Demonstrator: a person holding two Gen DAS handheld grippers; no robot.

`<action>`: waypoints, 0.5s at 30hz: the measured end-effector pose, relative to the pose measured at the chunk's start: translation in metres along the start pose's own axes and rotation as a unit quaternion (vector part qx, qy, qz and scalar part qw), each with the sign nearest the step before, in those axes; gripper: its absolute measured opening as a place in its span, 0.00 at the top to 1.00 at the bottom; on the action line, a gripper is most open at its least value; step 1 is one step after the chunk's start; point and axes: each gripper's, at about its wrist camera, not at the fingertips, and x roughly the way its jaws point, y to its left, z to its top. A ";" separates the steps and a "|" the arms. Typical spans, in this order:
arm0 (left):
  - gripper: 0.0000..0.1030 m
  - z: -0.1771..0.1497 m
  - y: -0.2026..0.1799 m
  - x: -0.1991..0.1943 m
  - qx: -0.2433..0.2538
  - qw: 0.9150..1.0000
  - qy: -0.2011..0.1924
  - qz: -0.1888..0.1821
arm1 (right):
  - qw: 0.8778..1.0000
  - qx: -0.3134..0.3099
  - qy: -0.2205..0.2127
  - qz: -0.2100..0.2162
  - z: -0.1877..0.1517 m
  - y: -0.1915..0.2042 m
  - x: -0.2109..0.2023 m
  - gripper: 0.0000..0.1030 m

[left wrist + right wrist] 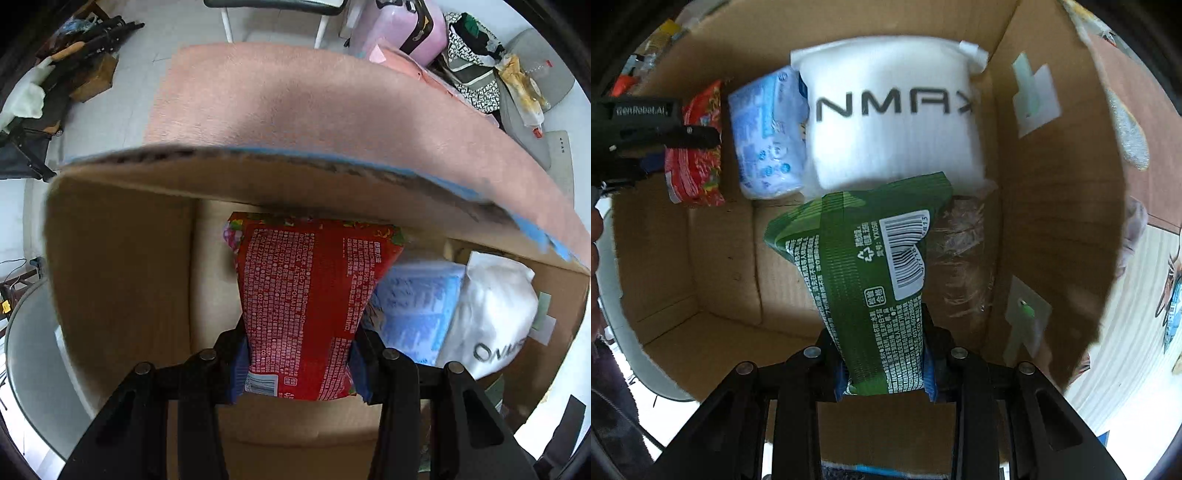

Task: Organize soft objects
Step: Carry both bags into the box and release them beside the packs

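Observation:
My left gripper (297,365) is shut on a red soft pack (306,295) with white print, held inside an open cardboard box (122,258). My right gripper (886,373) is shut on a green soft pack (864,269) with a barcode, held over the same box (1052,184). In the box lie a blue-white tissue pack (768,136) and a white pouch marked NMAX (894,118); both also show in the left wrist view, the blue pack (413,306) and the white pouch (495,314). In the right wrist view the left gripper (683,136) holds the red pack (698,166) at the box's left.
A clear plastic-wrapped brown item (964,254) lies in the box behind the green pack. The box stands on a pink carpet (295,99). Beyond it are a pink suitcase (410,29), bags (472,62) and chair legs (229,22). A round glass table (33,362) is at the left.

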 end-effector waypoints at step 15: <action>0.06 -0.037 0.001 -0.047 0.016 0.999 -0.032 -0.001 | 1.000 -0.003 -0.022 -0.002 0.000 0.015 -0.040 0.02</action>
